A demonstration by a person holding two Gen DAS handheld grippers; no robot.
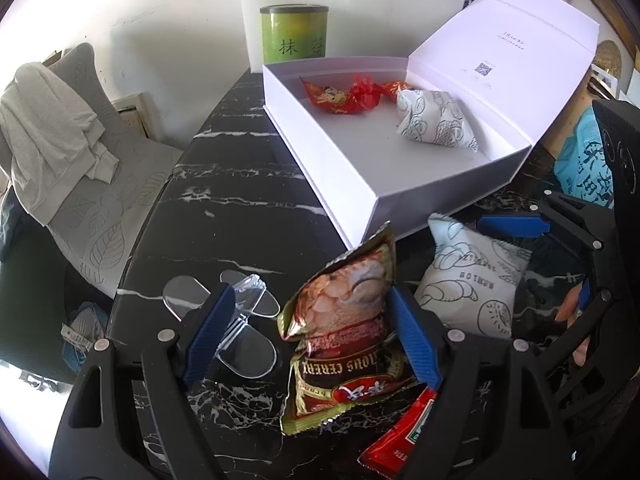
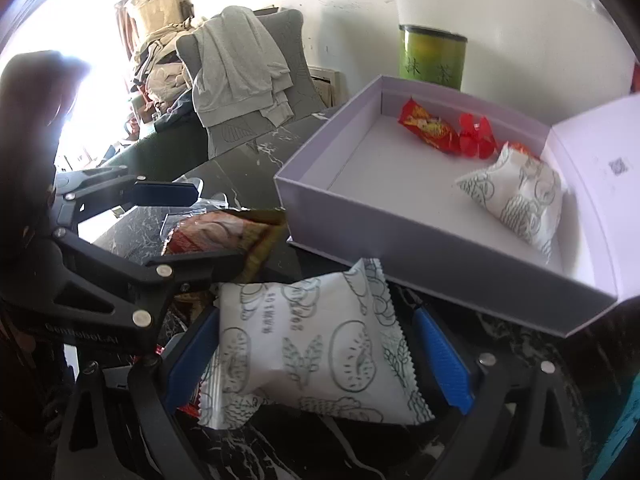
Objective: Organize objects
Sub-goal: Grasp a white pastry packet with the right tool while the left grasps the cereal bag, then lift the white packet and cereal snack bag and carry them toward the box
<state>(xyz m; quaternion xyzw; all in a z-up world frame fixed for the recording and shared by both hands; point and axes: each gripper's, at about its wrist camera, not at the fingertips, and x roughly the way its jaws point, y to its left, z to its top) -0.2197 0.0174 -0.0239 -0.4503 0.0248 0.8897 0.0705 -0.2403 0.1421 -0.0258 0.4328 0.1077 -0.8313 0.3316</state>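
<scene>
An open white box (image 1: 352, 168) (image 2: 420, 256) on the black marble table holds red snack packets (image 1: 340, 94) (image 2: 432, 126) and a white patterned bread packet (image 1: 438, 120) (image 2: 516, 196). My left gripper (image 1: 312, 332) is open, its blue pads on either side of a brown and gold cereal packet (image 1: 344, 320) (image 2: 224, 234) that lies on the table. My right gripper (image 2: 320, 344) is open around a second white patterned packet (image 2: 316, 348) (image 1: 468, 280). A red sachet (image 1: 400, 432) lies under the left gripper.
A green tea tin (image 1: 294, 34) (image 2: 432, 56) stands behind the box. A clear plastic stand (image 1: 240, 320) lies left of the cereal packet. A grey chair with a draped garment (image 1: 52, 132) (image 2: 236, 72) stands beyond the table's left edge. The box lid (image 1: 508, 52) stands open.
</scene>
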